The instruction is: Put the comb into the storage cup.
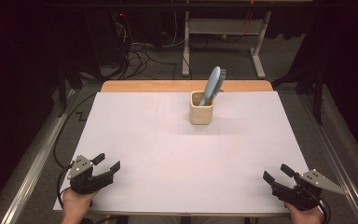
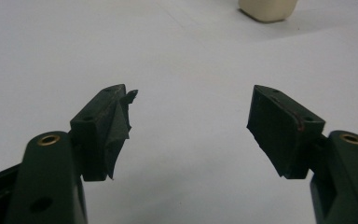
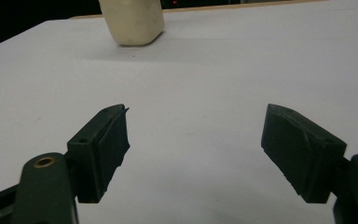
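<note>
Both the left gripper point(image 1: 108, 164) and right gripper point(image 1: 275, 173) sat spread, empty, well short of the square cream cup point(image 1: 201, 113) holding a pale-blue hairbrush point(image 1: 212, 84); best pinch likely mid-handle, lifting straight up.

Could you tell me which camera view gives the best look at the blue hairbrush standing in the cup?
The high view: the hairbrush shows there leaning in the beige cup, head and bristles up. The left gripper view catches just the cup's base at its top edge, and the right gripper view its lower body.
</note>
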Demonstrator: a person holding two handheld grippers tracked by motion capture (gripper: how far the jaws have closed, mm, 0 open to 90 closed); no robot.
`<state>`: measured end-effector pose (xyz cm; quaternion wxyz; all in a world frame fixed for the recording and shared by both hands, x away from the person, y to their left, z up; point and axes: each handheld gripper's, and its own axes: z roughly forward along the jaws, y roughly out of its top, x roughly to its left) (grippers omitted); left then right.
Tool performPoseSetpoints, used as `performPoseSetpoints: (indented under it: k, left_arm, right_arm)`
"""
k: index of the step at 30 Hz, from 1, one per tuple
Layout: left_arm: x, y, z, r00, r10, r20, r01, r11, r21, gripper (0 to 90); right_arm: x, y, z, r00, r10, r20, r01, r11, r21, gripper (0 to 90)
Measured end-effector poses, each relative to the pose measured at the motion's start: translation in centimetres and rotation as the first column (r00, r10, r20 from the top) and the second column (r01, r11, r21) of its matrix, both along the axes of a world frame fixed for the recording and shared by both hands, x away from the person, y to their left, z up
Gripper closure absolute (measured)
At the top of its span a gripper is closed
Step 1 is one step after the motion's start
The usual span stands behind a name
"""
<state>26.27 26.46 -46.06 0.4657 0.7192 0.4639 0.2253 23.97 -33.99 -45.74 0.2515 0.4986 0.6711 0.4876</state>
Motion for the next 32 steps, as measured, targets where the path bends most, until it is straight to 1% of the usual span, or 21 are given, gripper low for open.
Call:
performPoseSetpoints:
  k: [5,6,8,9,11,16,22,25,28,32]
  left_arm:
    - [-0.15,0.1,-0.02,1.0,0.002,0.001,-0.002,1.0,-0.005,30.0]
    - [-0.17,0.12,0.0,1.0,0.0,0.002,0.0,1.0,-0.005,30.1]
    - [-0.22,0.12,0.05,1.0,-0.002,0.006,0.002,1.0,-0.007,30.1]
    - [-0.23,0.11,0.05,1.0,-0.002,0.006,0.002,1.0,-0.008,30.1]
    - [-0.24,0.06,0.01,1.0,-0.001,0.005,0.001,1.0,-0.009,30.1]
    - [-0.22,-0.03,-0.02,1.0,0.0,0.001,0.0,1.0,-0.005,30.0]
    - [-0.13,0.14,-0.05,1.0,0.009,-0.003,-0.009,0.9999,-0.011,30.1]
    - [-0.08,0.16,-0.08,1.0,0.008,-0.004,-0.008,0.9999,-0.012,30.1]
    - [0.02,0.15,-0.11,1.0,0.005,-0.008,-0.006,0.9999,-0.011,30.1]
    - [0.04,0.24,-0.07,1.0,0.007,-0.004,-0.007,0.9999,-0.012,30.1]
  right_arm:
    - [-0.25,-0.27,-0.15,0.9999,-0.011,-0.002,0.011,0.9999,-0.001,24.3]
    - [-0.33,-0.3,-0.19,0.9998,-0.015,-0.011,0.015,0.9999,0.007,24.4]
    - [-0.42,-0.37,-0.37,0.9996,0.0,-0.03,0.001,0.9994,0.034,24.1]
    - [-0.5,-0.28,-0.45,0.9993,0.006,-0.036,-0.005,0.9994,0.035,24.1]
    - [-0.6,-0.16,-0.47,0.9994,0.015,-0.03,-0.014,0.9996,0.025,23.9]
    - [-0.76,-0.48,-0.53,0.9996,0.012,-0.027,-0.01,0.9988,0.048,23.8]
    - [-0.73,-0.4,-0.56,0.9994,0.018,-0.028,-0.016,0.999,0.042,23.8]
    - [-0.71,-0.43,-0.56,0.9995,0.016,-0.028,-0.014,0.9988,0.048,23.8]
    - [-0.7,-0.36,-0.55,0.9994,0.02,-0.028,-0.019,0.9989,0.043,23.8]
    - [-0.73,-0.32,-0.52,0.9993,0.026,-0.027,-0.024,0.9984,0.051,23.7]
